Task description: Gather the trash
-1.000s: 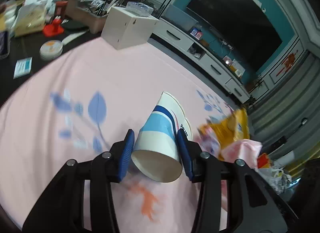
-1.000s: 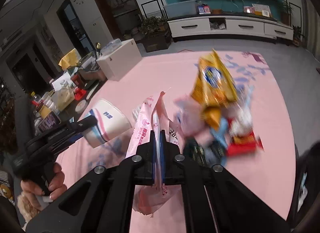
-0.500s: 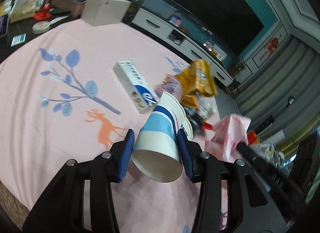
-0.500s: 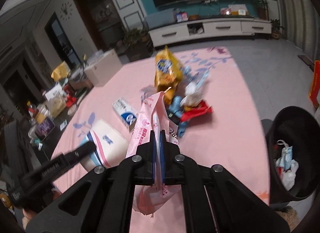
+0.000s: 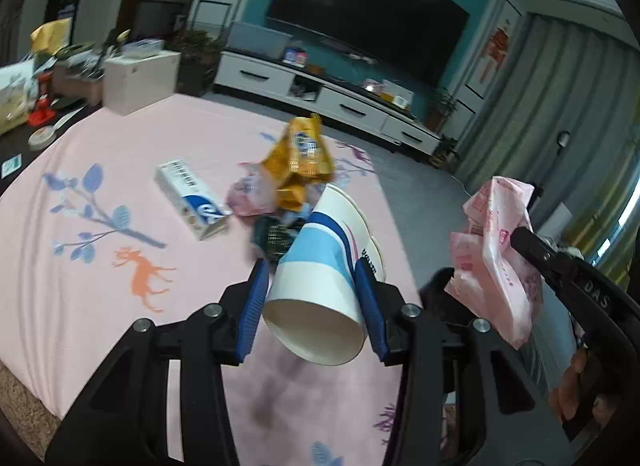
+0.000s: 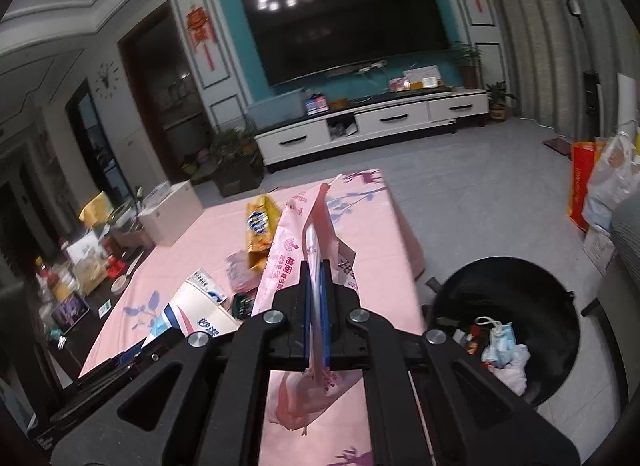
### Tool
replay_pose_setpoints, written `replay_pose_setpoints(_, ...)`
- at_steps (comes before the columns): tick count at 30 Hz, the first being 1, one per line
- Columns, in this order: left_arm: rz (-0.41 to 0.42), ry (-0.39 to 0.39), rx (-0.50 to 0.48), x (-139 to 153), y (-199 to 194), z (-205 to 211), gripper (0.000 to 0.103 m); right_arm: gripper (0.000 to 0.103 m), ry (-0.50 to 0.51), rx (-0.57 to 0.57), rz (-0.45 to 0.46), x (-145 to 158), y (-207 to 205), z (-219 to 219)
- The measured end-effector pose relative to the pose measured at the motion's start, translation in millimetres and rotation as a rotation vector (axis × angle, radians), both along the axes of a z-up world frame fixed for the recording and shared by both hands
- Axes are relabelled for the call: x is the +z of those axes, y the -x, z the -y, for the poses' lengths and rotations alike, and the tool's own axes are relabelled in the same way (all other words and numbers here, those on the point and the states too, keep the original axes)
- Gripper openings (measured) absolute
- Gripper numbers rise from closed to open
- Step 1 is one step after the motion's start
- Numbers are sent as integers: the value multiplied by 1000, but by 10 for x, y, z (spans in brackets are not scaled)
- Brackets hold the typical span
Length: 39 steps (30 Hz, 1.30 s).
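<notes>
My left gripper [image 5: 314, 274] is shut on a white paper cup with blue stripes [image 5: 320, 278], held above the pink table; the cup also shows in the right wrist view [image 6: 192, 316]. My right gripper [image 6: 316, 270] is shut on a pink plastic wrapper [image 6: 300, 238], which also shows in the left wrist view [image 5: 496, 254] to the cup's right. A black trash bin [image 6: 508, 294] with some trash inside stands on the floor right of the table. On the table lie a yellow snack bag [image 5: 300, 153], a white and blue carton [image 5: 192, 197] and small wrappers [image 5: 252, 197].
The pink tablecloth [image 5: 100, 225] covers a low table. A white box [image 5: 140, 77] stands at its far left edge, with cluttered items beyond it. A white TV cabinet [image 6: 372, 125] and large TV stand at the back. Bags [image 6: 600, 185] lie on the floor at right.
Both grippers have lifted and pulled back from the trash pile with their loads. The right gripper has swung toward the bin, which now shows larger and closer.
</notes>
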<state>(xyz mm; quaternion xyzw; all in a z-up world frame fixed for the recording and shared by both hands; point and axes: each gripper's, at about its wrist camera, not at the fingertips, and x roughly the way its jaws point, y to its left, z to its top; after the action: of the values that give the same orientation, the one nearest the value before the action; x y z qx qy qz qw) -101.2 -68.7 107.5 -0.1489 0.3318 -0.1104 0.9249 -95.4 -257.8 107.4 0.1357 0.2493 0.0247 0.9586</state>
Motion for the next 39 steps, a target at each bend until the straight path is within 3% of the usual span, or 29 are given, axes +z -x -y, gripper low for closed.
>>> replay_pose_setpoints(7, 31, -7, -103, 90, 40, 479, 45, 5, -29, -102, 30, 37, 163, 355)
replay_pose_setpoints(18, 7, 4, -274, 61, 9, 1305, 46, 5, -82, -281, 29, -58, 394, 916)
replay_pose_setpoints(31, -62, -40, -384, -201, -149, 2089, 46, 5, -169, -444, -81, -442, 400, 1527)
replay_pose_setpoints(39, -116, -59, -415, -393, -257, 2362, 46, 5, -199, -477, -143, -657, 304, 1752)
